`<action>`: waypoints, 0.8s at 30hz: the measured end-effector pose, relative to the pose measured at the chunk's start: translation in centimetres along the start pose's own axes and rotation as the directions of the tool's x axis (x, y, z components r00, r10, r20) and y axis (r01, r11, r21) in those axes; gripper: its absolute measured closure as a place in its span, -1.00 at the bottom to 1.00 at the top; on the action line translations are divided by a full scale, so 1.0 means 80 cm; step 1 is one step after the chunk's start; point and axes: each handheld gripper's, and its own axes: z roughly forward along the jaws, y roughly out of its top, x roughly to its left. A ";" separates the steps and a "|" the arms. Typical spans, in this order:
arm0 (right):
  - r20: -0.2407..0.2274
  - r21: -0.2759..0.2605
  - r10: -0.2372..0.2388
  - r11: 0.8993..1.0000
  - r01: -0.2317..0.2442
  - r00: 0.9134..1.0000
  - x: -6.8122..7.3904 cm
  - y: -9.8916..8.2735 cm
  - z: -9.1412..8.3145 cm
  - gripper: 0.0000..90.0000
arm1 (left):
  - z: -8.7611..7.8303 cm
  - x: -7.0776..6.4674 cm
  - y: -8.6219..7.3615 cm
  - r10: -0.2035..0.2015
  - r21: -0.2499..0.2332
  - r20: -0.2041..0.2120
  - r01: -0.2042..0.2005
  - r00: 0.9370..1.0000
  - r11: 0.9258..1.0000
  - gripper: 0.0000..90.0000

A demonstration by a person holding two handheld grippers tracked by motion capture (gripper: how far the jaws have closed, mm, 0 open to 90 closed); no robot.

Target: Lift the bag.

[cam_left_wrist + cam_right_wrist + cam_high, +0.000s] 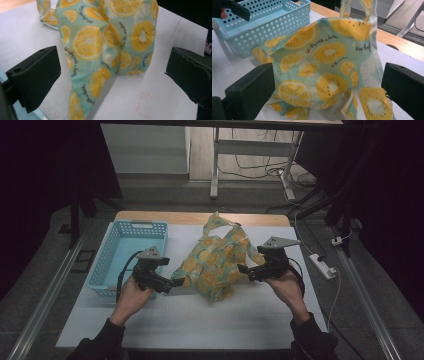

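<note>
A mint-green cloth bag [216, 262] printed with orange slices lies crumpled in the middle of the white table [200, 320], one handle sticking up at the back. My left gripper [172, 284] is open at the bag's left corner, and in the left gripper view the cloth [100, 52] hangs between the wide-apart jaws. My right gripper [244, 270] is open at the bag's right side. The right gripper view looks onto the bag [324, 65] between its jaws, a strap running down near the right jaw.
A light blue perforated plastic basket [125, 252] stands at the table's left, just behind my left hand; the basket [267, 22] is empty. A power strip [322, 266] and cables lie on the floor to the right. A desk frame stands beyond the table.
</note>
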 end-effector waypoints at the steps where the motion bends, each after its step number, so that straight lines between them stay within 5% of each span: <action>1: -0.001 0.001 -0.002 1.000 0.002 1.000 0.000 -0.001 -0.001 -1.00 | -0.001 -0.002 -0.002 0.002 0.002 0.003 -0.002 1.000 1.000 -1.00; 11: 0.002 0.007 -0.001 1.000 0.001 1.000 0.012 -0.016 -0.019 -1.00 | -0.027 -0.022 -0.029 -0.013 -0.004 0.003 0.013 1.000 1.000 -1.00; 24: 0.014 -0.013 0.034 0.999 -0.034 0.999 0.022 -0.052 -0.052 -1.00 | -0.069 -0.030 -0.084 -0.081 -0.027 -0.061 0.079 0.995 0.996 -1.00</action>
